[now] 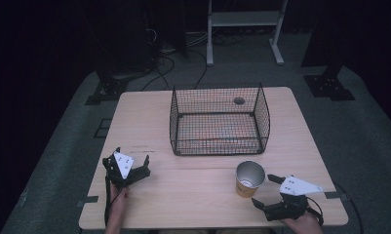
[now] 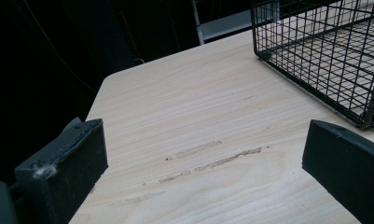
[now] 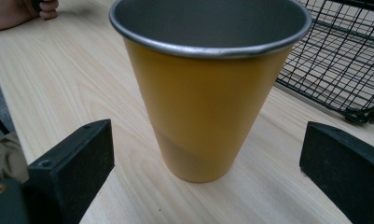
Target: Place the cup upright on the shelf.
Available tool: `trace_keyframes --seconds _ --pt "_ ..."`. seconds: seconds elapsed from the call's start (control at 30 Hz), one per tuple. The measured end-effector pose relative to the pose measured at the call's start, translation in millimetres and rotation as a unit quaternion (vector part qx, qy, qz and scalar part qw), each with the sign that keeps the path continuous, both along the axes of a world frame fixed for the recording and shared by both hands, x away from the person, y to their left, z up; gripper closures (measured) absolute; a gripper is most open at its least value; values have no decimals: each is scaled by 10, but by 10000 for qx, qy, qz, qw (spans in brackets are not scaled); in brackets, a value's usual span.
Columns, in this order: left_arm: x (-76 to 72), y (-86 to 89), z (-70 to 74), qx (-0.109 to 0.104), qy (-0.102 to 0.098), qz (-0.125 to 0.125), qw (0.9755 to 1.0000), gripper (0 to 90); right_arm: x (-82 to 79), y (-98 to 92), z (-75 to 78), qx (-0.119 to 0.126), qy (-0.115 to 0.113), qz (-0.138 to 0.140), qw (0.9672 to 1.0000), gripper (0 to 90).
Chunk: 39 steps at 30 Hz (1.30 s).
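A yellow metal cup (image 1: 249, 179) with a grey inside stands upright on the wooden table (image 1: 183, 200), near its front right. My right gripper (image 1: 265, 190) lies just right of the cup, open. In the right gripper view the cup (image 3: 208, 93) stands close ahead, between the lines of the two black jaws, and neither pad touches it. My left gripper (image 1: 132, 155) rests at the front left of the table, open, with bare wood between its fingers (image 2: 68, 163).
A black wire basket (image 1: 263, 112) stands at the middle back of the table, open at the top; its corner (image 2: 315, 56) is close ahead and right of the left gripper. It also stands behind the cup (image 3: 343, 70). A hand (image 3: 17, 11) shows far off.
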<state>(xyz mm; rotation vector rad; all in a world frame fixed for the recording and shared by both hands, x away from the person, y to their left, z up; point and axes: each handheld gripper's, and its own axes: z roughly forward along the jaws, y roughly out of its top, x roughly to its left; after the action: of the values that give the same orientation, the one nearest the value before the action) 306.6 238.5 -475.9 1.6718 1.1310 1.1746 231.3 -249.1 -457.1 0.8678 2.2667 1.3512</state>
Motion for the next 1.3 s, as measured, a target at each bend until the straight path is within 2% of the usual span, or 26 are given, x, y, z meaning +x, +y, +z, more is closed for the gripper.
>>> trace_keyframes --seconds 0.77,1.3 --pt "-1 -1 0 7 0 -6 10000 0 157 185 65 -6 -25 158 9999 24" --pt "-1 -2 0 12 4 -8 10000 0 262 301 153 88 -168 254 9995 24"
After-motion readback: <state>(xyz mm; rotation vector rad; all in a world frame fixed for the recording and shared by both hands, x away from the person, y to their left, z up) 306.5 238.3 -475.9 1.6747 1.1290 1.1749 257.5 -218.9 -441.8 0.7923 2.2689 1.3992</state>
